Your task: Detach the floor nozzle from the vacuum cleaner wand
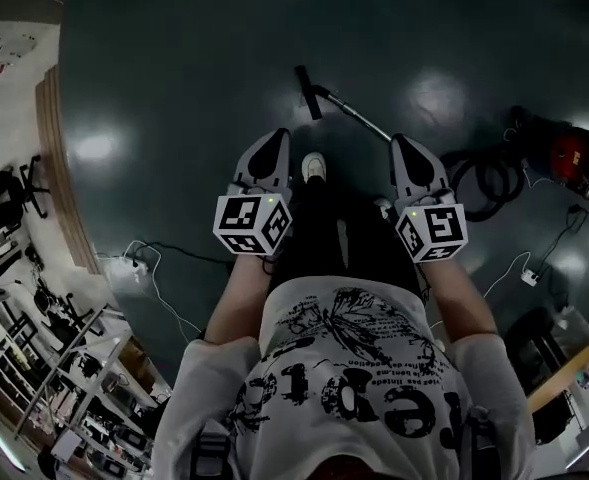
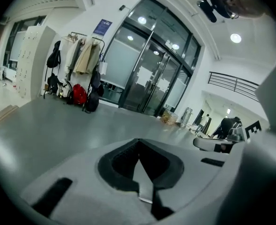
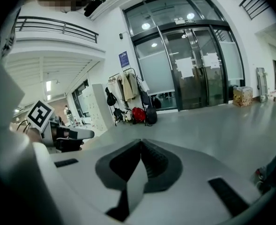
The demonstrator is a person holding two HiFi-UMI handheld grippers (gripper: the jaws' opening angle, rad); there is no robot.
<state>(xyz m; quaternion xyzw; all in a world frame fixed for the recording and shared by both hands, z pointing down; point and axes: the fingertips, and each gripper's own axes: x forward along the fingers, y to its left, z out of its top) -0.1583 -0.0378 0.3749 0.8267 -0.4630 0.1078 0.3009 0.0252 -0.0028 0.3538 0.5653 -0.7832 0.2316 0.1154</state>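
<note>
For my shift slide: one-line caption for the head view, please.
Grey left gripper and right gripper, both shut and empty, held short of the black floor nozzle on its silver metal wand.

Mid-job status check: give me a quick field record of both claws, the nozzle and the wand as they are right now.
left claw: shut, nothing between the jaws
right claw: shut, nothing between the jaws
floor nozzle: on the floor ahead, appears joined to the wand
wand: runs from the nozzle back toward the right
contact: neither claw touches nozzle or wand
vacuum body: red, far right, beside coiled hose
task state: nozzle not yet detached
</note>
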